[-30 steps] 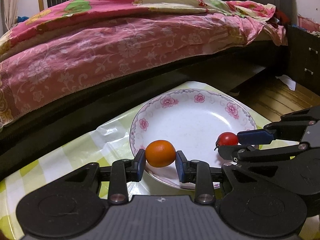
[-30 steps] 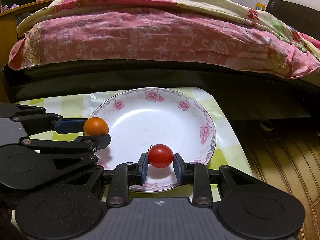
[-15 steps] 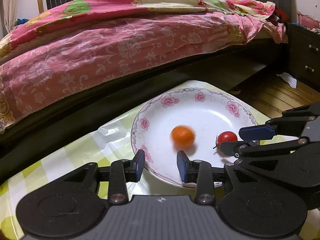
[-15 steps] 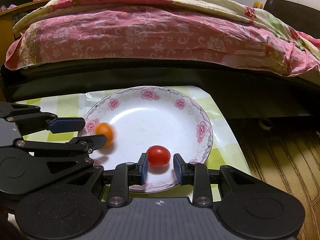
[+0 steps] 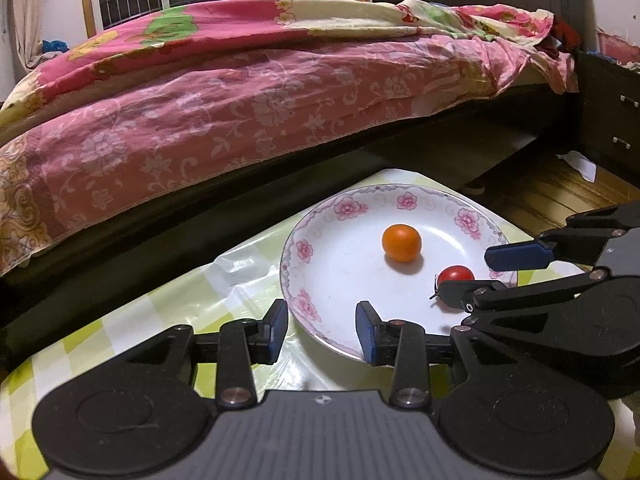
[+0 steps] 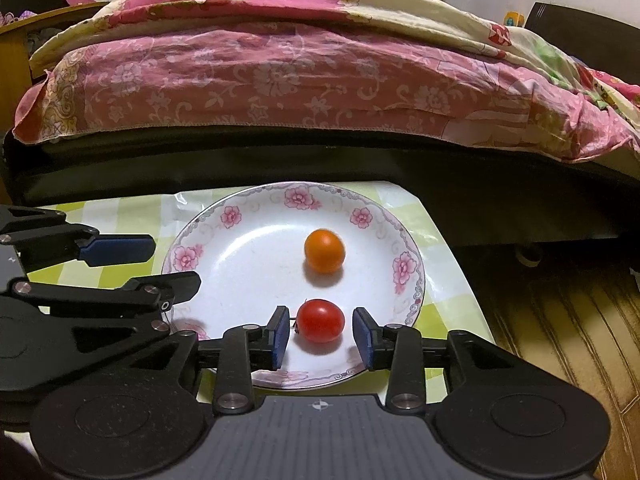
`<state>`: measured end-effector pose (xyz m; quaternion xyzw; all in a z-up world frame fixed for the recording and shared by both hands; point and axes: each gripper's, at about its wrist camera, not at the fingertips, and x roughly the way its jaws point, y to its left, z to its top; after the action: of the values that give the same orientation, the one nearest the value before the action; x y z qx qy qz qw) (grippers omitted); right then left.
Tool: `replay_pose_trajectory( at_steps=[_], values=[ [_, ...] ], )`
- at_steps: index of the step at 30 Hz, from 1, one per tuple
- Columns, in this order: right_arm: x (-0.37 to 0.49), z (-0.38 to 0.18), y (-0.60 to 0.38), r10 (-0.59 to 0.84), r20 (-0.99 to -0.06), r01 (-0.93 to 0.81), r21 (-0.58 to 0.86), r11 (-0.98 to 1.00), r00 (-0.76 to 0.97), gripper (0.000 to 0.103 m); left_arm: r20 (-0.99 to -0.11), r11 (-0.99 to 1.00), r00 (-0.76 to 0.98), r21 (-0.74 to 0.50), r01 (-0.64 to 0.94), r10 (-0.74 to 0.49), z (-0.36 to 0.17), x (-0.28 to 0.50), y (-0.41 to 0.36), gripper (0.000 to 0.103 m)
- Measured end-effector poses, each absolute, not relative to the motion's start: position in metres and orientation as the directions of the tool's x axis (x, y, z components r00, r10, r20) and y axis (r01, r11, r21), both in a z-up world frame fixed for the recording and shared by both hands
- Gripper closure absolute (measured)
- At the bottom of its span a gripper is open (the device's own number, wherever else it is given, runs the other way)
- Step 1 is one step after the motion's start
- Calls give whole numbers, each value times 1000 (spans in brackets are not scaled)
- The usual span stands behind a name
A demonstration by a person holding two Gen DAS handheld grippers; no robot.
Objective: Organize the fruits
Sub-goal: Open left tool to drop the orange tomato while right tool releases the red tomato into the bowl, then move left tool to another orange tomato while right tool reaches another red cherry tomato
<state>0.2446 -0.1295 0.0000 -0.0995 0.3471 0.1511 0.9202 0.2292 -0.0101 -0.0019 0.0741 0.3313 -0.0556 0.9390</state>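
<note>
We note a bed [image 5: 248, 92] with a pink floral cover running along the far side of the tabletop [image 5: 132, 320], which carries a green checked plastic cloth. A white plate [image 6: 200, 232] with pink flowers on its rim sits at the tabletop's far right corner, close to the edge facing the bed.

Both fruits lie inside the plate. The orange fruit [image 6: 324, 251] rests near the middle, toward the bed side; the red tomato [image 6: 320, 321] lies toward the near rim. The two are apart, not touching.

The right gripper [image 6: 321, 336] has its fingers parted wider than the tomato, one on each side, with a visible gap at both; it holds nothing. The left gripper [image 5: 322, 330] is likewise spread and empty, its fingers straddling the plate's near left rim.

Our judgement: both fruits are delivered, and the step in hand is a clean withdrawal. We recommend:
- keeping the fingers spread as they are;
- drawing the right gripper straight back and slightly up, so neither finger brushes the tomato, which we expect would roll readily;
- lifting the left fingers clear of the rim before any sideways motion, to avoid tipping the plate.
</note>
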Motion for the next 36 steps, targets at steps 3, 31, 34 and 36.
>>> replay_pose_trajectory(
  at_steps=[3,31,34,36],
  values=[
    [242,2,-129,209,-658,-348,-85,934,723,65,-630,982,775,106,153,-53,-1,225,-8,57],
    [198,16,-111,262,-634,-420,-110,901,728,60,-624,984,779,99,150,-56,18,169,9,56],
    [194,16,-111,262,-637,-421,-109,900,725,60,-625,983,779,100,152,-57,19,165,9,56],
    [190,16,-111,261,-640,-422,-110,900,723,60,-626,983,778,100,156,-60,19,161,9,56]
  ],
)
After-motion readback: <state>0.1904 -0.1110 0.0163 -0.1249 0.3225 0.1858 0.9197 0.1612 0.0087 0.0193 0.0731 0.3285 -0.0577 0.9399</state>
